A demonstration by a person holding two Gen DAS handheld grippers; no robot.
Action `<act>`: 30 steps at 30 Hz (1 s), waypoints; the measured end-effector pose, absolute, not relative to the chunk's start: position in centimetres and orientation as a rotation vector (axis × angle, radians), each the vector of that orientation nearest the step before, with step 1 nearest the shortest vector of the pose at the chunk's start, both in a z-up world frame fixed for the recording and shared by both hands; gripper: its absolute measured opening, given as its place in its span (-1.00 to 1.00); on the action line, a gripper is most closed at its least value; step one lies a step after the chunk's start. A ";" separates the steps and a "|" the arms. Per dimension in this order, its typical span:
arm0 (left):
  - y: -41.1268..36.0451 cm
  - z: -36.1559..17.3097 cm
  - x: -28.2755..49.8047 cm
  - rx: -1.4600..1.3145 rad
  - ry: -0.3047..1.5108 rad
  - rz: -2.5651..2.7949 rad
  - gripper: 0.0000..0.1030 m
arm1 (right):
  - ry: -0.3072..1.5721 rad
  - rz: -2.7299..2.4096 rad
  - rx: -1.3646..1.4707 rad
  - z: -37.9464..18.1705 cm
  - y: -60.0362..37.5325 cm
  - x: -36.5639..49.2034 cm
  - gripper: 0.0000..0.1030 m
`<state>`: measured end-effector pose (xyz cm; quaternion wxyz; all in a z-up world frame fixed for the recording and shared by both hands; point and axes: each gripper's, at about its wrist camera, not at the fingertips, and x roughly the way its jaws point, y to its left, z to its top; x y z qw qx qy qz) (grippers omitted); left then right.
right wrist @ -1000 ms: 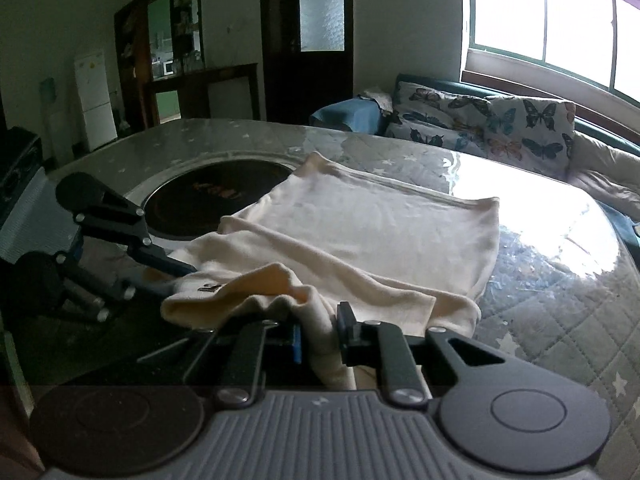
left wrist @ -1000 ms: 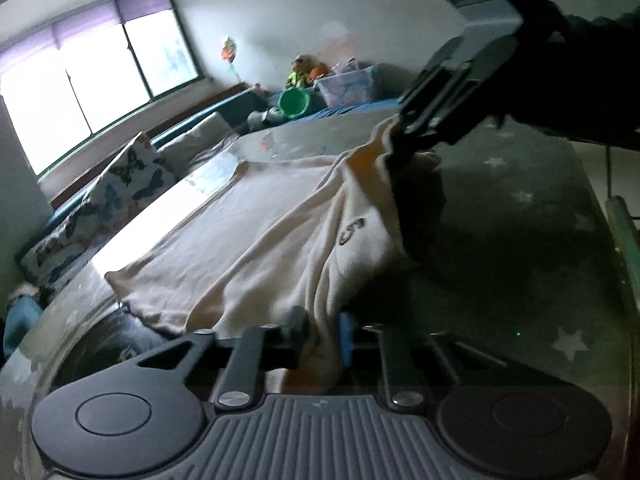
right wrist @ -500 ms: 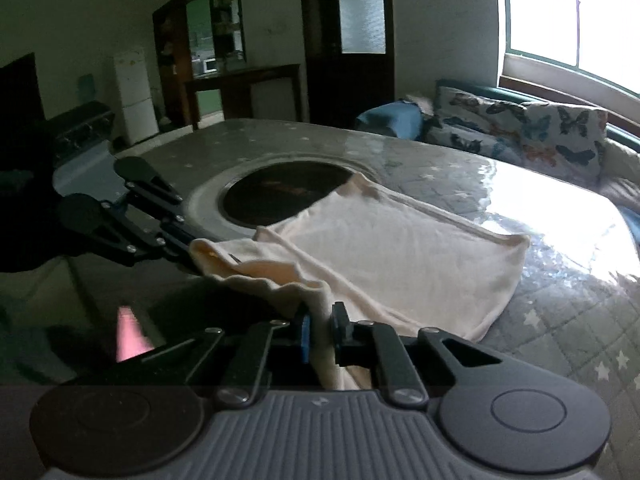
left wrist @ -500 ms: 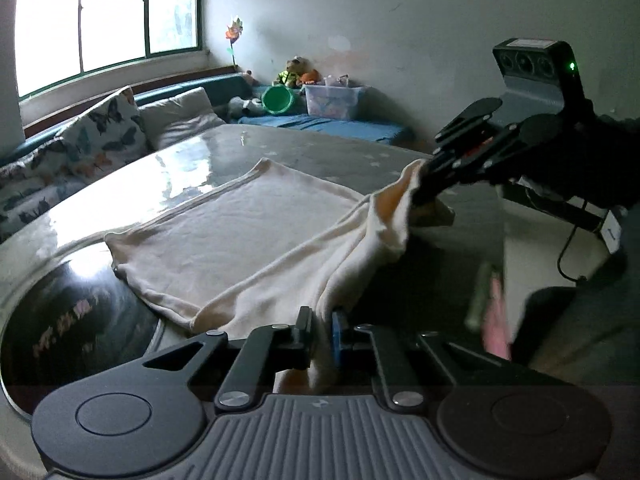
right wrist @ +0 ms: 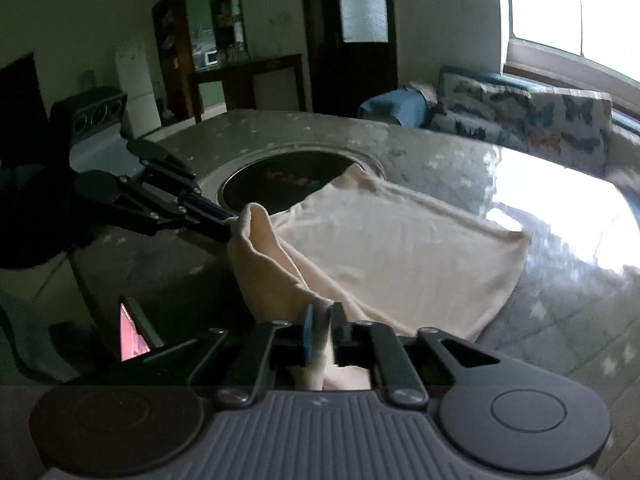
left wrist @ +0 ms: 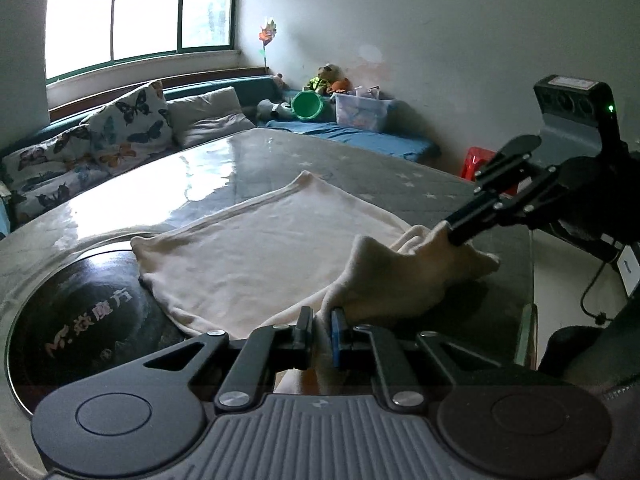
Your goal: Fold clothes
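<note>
Cream knit garment (left wrist: 256, 256) lies mostly flat on the glass-covered tabletop (left wrist: 224, 164), its near edge lifted; the left gripper (left wrist: 322, 326) and right gripper (right wrist: 320, 330) each have jaws closed tight on that raised edge, well apart

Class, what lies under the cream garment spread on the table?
The cream garment rests on the star-patterned table cover, one corner overlapping the dark round inset. Whatever is directly beneath it stays hidden.
</note>
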<state>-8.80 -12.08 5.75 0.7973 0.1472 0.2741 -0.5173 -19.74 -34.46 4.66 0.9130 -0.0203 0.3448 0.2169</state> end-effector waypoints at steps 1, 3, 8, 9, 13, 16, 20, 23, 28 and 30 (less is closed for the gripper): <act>-12.1 5.6 -8.8 0.314 0.591 -1.110 -0.81 | 0.713 0.440 -0.039 4.4 -34.5 -20.0 -0.63; -12.2 5.5 -8.8 0.313 0.591 -1.109 -0.81 | 0.725 0.439 -0.036 3.8 -34.4 -20.5 -0.25; -12.1 5.2 -9.0 0.311 0.592 -1.110 -0.81 | 0.755 0.443 -0.067 1.7 -33.3 -21.9 -0.22; -12.1 5.1 -9.0 0.312 0.594 -1.110 -0.81 | 0.749 0.440 -0.082 1.4 -32.9 -22.1 -0.23; -12.0 5.0 -9.3 0.322 0.592 -1.109 -0.81 | 0.711 0.436 -0.122 1.1 -32.1 -22.5 -0.59; -11.8 5.3 -9.6 0.323 0.578 -1.112 -0.81 | 0.725 0.470 -0.100 1.5 -32.1 -22.1 -0.82; -10.7 6.1 -10.5 0.303 0.554 -1.128 -0.82 | 0.725 0.545 -0.037 3.5 -32.7 -22.4 -0.83; -9.7 6.9 -10.8 0.271 0.545 -1.131 -0.82 | 0.702 0.541 -0.055 5.1 -33.0 -21.8 -0.83; -10.7 8.1 -9.5 0.289 0.497 -1.101 -0.82 | 0.645 0.490 -0.107 7.5 -33.9 -19.2 -0.83; -11.7 8.6 -8.0 0.297 0.471 -1.088 -0.82 | 0.623 0.469 -0.128 8.4 -34.3 -18.1 -0.83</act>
